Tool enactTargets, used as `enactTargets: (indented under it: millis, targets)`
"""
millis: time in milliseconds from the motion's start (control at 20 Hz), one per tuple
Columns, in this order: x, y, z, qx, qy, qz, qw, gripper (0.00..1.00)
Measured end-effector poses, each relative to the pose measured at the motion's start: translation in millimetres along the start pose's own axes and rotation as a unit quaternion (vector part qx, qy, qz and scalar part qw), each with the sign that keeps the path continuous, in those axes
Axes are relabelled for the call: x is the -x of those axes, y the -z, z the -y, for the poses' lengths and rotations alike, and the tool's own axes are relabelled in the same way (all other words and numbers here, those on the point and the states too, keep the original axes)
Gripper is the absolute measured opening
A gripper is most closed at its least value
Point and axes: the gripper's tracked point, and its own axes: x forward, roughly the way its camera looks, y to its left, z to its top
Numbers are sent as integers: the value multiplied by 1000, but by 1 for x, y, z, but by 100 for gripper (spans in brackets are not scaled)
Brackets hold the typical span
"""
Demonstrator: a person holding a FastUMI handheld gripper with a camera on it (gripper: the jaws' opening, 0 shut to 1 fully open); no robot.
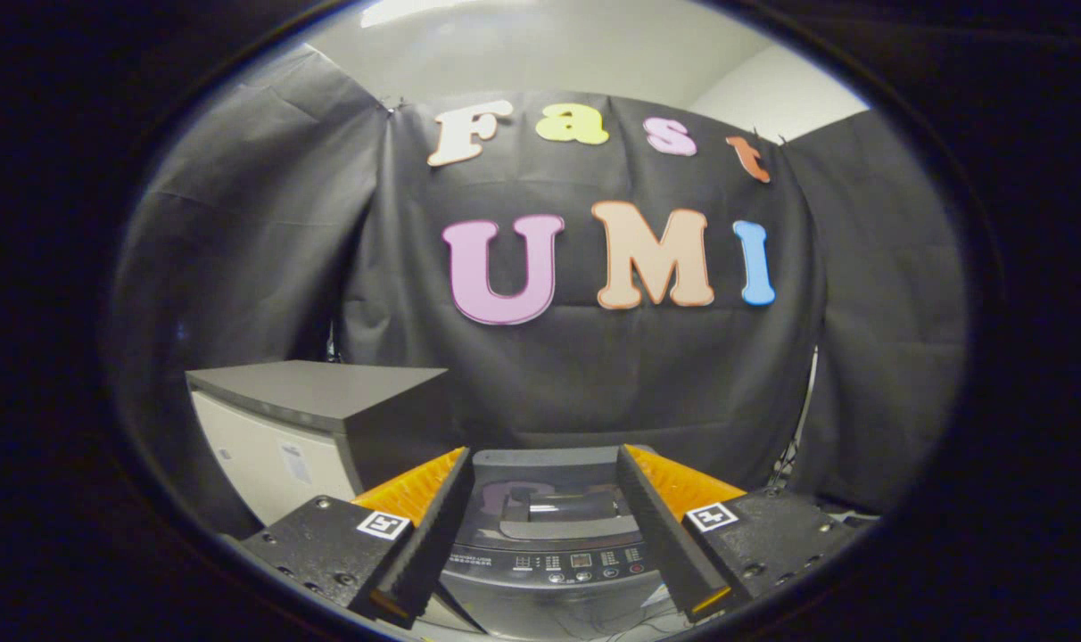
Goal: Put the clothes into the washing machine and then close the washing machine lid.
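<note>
A: What's biggest in front of us?

B: Apart from the cloth wall, a grey box-like cabinet (313, 401) with a flat top, beside the washing machine (549, 571). The machine sits low, just ahead of and between the tongs (545, 571), so we look down on its top from a little way off.

A: And the lid?

B: The lid (554, 508) looks to lie flat and shut, its dark glossy panel reflecting the wall. The control panel (581, 562) runs along the near edge, facing us.

A: Any clothes?

B: None that I can make out. With the lid down I can't see into the drum, so the scene fits two readings: the clothes are already inside and the lid has been closed on them, or they lie somewhere out of this view and the lid is simply down. I wouldn't pick between them.

A: The tongs?

B: Spread wide apart, holding nothing; the machine shows in the gap between the two fingers (433, 535). Held back and level like this, they seem placed to keep the whole top in sight rather than to touch anything.
</note>
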Motion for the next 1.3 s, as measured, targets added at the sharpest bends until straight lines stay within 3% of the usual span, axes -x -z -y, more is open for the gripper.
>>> enactTargets:
  millis: [250, 400, 550, 700, 850, 1050, 1300]
  targets:
    - [54, -24, -8, -16, -24, 28, 999, 97]
    - [71, -46, -2, 37, -33, 60, 997, 97]
    - [79, -50, 19, 58, -10, 69, 996, 96]
    - [80, -50, 29, 37, 2, 72, 997, 96]
    - [76, -45, 27, 13, -17, 68, 997, 96]
    - [73, -36, 46, 13, 8, 57, 998, 96]
    - [67, -26, 23, -40, -30, 46, 998, 96]
